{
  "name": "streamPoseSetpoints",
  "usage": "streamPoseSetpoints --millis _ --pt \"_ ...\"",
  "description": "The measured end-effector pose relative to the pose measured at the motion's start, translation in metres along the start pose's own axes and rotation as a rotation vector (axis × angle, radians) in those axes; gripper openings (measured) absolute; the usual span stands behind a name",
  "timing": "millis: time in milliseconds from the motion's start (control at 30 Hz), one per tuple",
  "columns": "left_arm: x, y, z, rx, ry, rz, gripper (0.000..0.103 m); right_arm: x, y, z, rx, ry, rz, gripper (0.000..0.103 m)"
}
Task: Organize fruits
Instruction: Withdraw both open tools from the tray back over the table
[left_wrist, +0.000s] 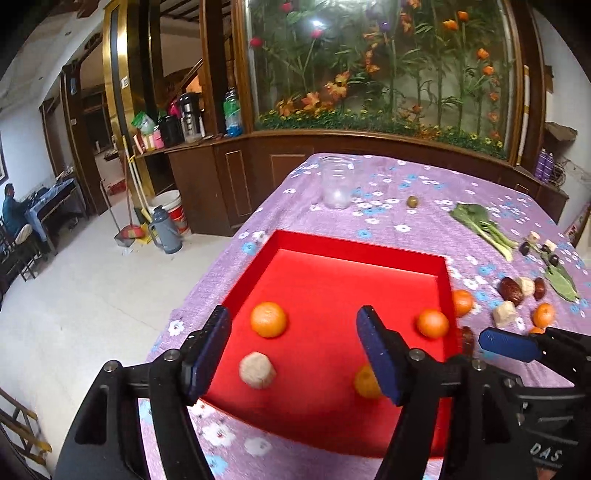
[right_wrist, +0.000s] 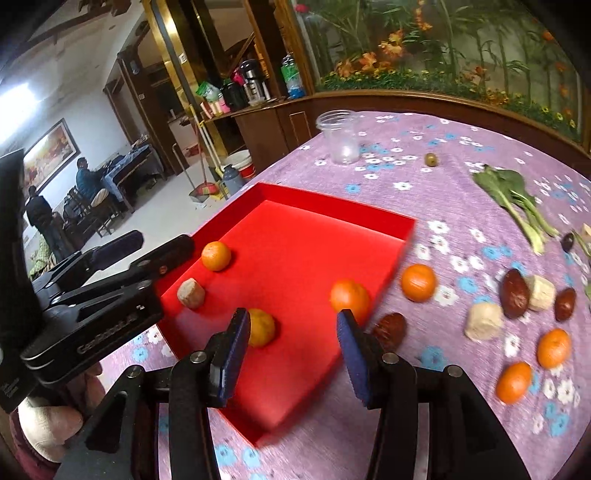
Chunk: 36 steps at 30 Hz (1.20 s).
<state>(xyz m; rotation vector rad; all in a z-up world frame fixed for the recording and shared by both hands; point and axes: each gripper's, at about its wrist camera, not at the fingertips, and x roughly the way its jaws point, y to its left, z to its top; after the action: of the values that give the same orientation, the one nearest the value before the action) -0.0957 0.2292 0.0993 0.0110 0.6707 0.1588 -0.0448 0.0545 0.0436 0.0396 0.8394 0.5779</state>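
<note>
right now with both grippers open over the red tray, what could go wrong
1. The tray sits near the table's corner; a nudge from the left gripper might push it over the edge.
2. The oranges lie loose in the tray and may roll if bumped.
3. The date beside the tray lies close to the right gripper and could be knocked away.

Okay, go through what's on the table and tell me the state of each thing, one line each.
Red tray: open, holding three oranges and one beige chunk.
Clear jar: upright, lidless, looks empty.
Left gripper: open, holding nothing.
Right gripper: open, holding nothing.
Orange beside the tray: on the cloth, outside the tray.
Leafy green: lying flat on the cloth.
</note>
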Motion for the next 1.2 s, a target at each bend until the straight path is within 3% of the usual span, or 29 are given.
streamPoseSetpoints --millis 433,833,1200 --pt "-0.03 -0.038 -0.013 0.061 -0.019 -0.051 0.073 -0.055 -0.049 -0.034 0.082 -0.054 -0.067 0.056" --pt "-0.025 -0.066 -0.023 0.103 0.018 -0.094 0.074 -0.083 -0.108 -0.062 0.18 -0.064 -0.136 0.057" --pt "-0.004 -0.1 -0.031 0.132 0.085 -0.249 0.074 -0.094 -0.167 -0.076 0.269 -0.066 -0.194 0.057"
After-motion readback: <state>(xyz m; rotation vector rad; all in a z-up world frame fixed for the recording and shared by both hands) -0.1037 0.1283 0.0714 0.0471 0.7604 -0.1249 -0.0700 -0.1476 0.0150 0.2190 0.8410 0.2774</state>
